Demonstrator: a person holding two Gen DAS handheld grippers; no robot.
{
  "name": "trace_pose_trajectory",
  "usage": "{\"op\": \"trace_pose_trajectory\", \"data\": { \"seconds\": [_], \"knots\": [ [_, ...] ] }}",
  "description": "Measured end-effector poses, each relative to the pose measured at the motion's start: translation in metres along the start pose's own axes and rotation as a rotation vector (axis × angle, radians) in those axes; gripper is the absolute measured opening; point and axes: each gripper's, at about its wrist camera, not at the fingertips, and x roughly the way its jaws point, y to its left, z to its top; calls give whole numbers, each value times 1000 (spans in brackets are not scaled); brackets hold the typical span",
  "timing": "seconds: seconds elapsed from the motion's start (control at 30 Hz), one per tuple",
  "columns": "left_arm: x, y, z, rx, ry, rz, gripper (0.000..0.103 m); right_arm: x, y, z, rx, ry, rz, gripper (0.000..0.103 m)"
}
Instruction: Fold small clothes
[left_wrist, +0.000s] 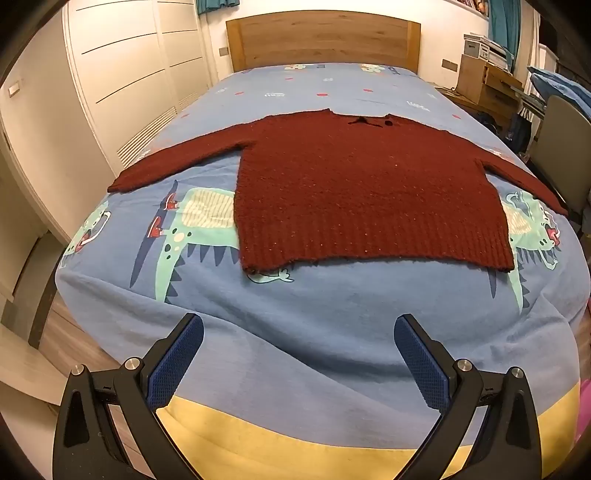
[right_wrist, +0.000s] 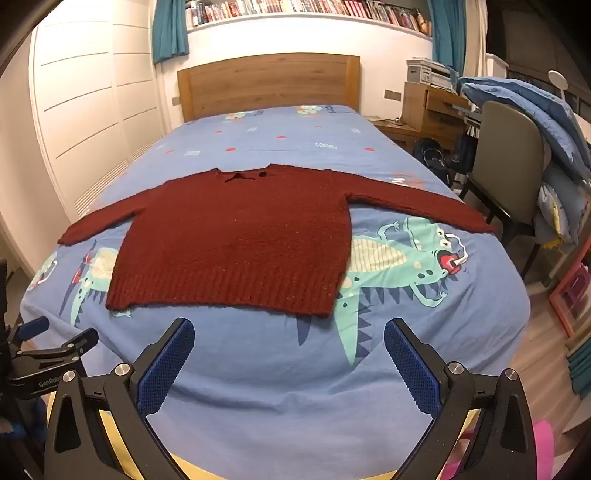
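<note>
A dark red knitted sweater (left_wrist: 369, 192) lies flat, front up, across the near half of a bed (left_wrist: 295, 350) with a blue dinosaur-print cover, both sleeves spread out to left and right and the ribbed hem nearest. The left gripper (left_wrist: 298, 363) and right gripper (right_wrist: 289, 365) hover over the near edge of the bed, well short of the hem, jaws spread wide and holding nothing. Folding has not begun; a neat start would probably be pinching each sleeve near its cuff and laying it straight across the chest without dragging the body.
</note>
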Motion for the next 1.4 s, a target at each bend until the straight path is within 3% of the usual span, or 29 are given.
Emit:
{"op": "trace_pose_trajectory", "data": {
  "seconds": [0.7, 1.4],
  "knots": [
    [2, -3, -1, -20, 17, -32, 102, 3, -1, -1, 3, 8, 8, 103],
    [5, -5, 0, -16, 40, -47, 102, 20, -6, -3, 24, 86, 60, 103]
  ]
}}
